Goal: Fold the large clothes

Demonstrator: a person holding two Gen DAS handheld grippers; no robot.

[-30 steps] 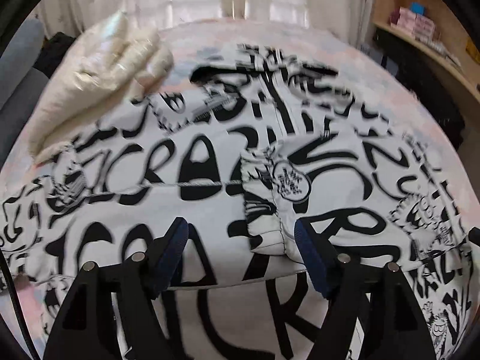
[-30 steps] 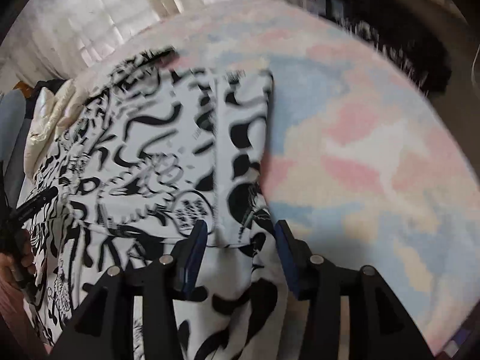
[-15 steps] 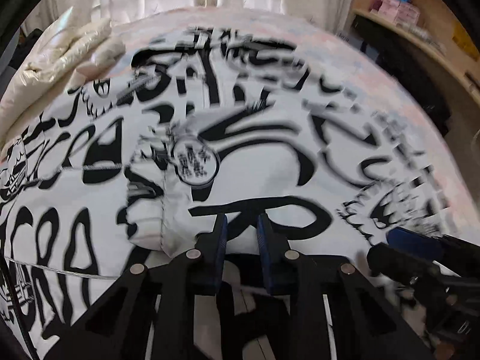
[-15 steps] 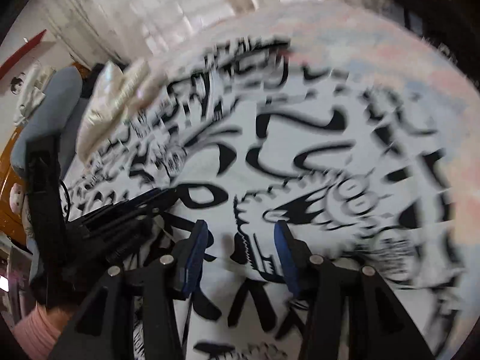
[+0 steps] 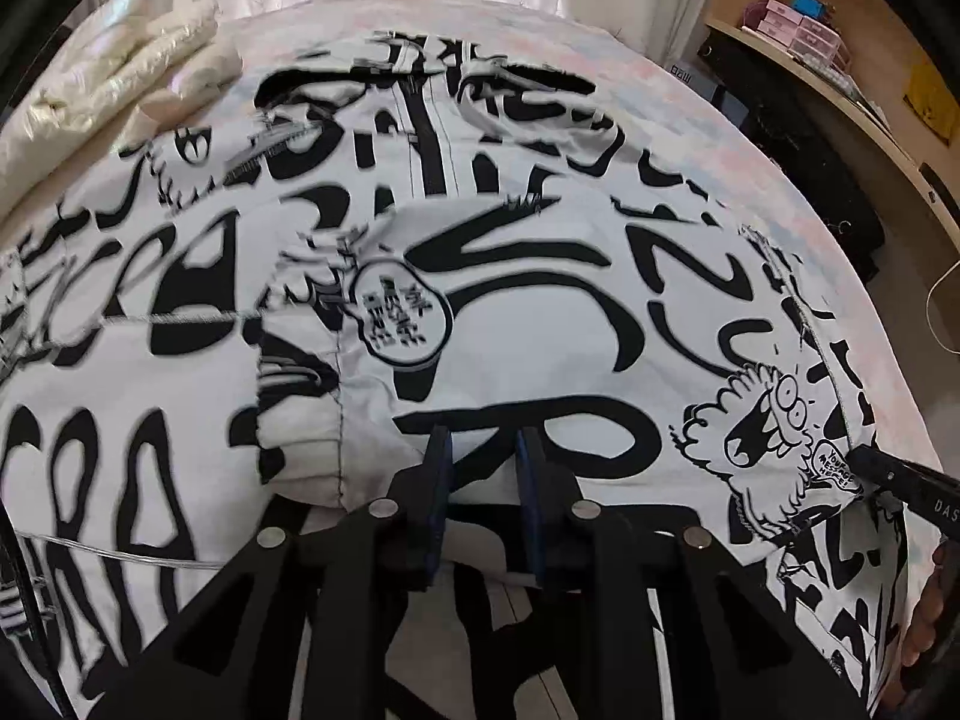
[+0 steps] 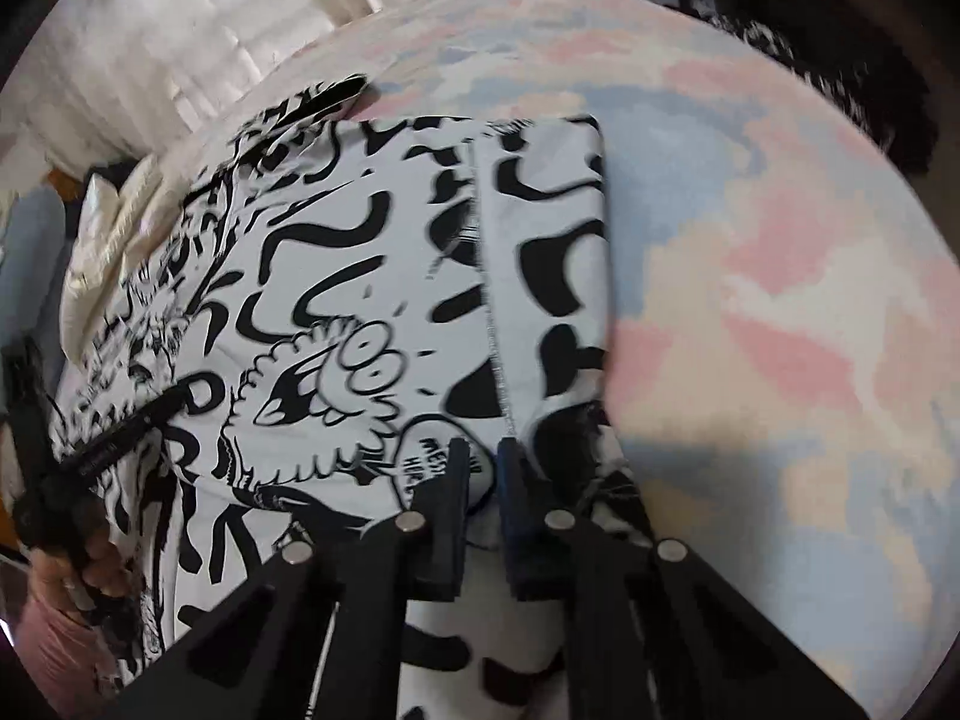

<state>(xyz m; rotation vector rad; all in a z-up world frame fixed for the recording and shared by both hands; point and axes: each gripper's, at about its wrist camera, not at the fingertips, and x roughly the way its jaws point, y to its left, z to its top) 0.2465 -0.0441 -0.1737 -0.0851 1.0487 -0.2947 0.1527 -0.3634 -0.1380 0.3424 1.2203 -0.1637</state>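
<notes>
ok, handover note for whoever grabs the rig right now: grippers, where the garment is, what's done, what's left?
Left gripper: closed on the near edge of the black-and-white printed garment.
Right gripper: closed on the same edge, further right, by the "your message here" bubble.
The garment lies spread on the pastel bedspread, and a cream jacket lies at its far left.
Done: a fabric layer is already folded over the garment; both near-edge grips look set.
Left: probably lift the edge, carry it away from you, lay it flat, release, smooth.
</notes>
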